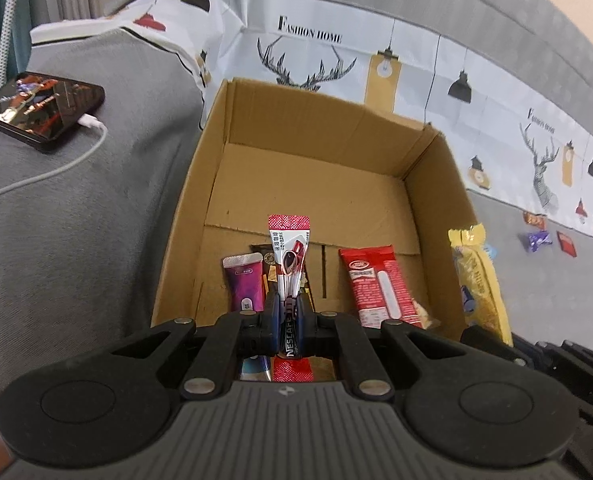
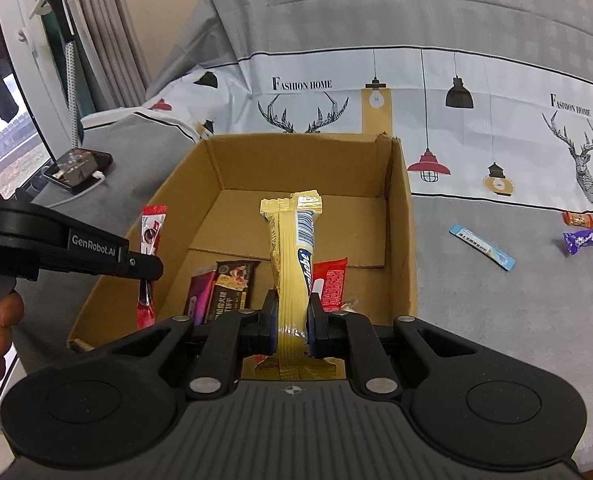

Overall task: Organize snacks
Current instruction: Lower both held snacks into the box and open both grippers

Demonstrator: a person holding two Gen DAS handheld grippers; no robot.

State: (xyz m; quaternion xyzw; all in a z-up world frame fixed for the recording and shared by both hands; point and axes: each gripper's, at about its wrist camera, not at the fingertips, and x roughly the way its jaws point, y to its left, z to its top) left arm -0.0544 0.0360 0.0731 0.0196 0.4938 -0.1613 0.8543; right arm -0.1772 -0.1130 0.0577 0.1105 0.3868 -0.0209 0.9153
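My left gripper (image 1: 287, 306) is shut on a red and white Nescafe stick (image 1: 288, 248), held over the near end of the open cardboard box (image 1: 316, 136). My right gripper (image 2: 290, 312) is shut on a long yellow snack packet (image 2: 292, 248), held over the same box (image 2: 296, 160). Inside lie a purple sachet (image 1: 243, 280), a dark brown bar (image 2: 232, 284) and a red packet (image 1: 380, 284). The left gripper with its stick (image 2: 150, 236) shows at the box's left wall in the right wrist view.
The box sits on a grey bed with a deer-print sheet (image 2: 496, 120). Loose snacks lie to the right: a blue stick (image 2: 480, 246), a purple candy (image 2: 582, 240), an orange candy (image 2: 577, 219). A phone on a charging cable (image 1: 42, 112) lies left of the box.
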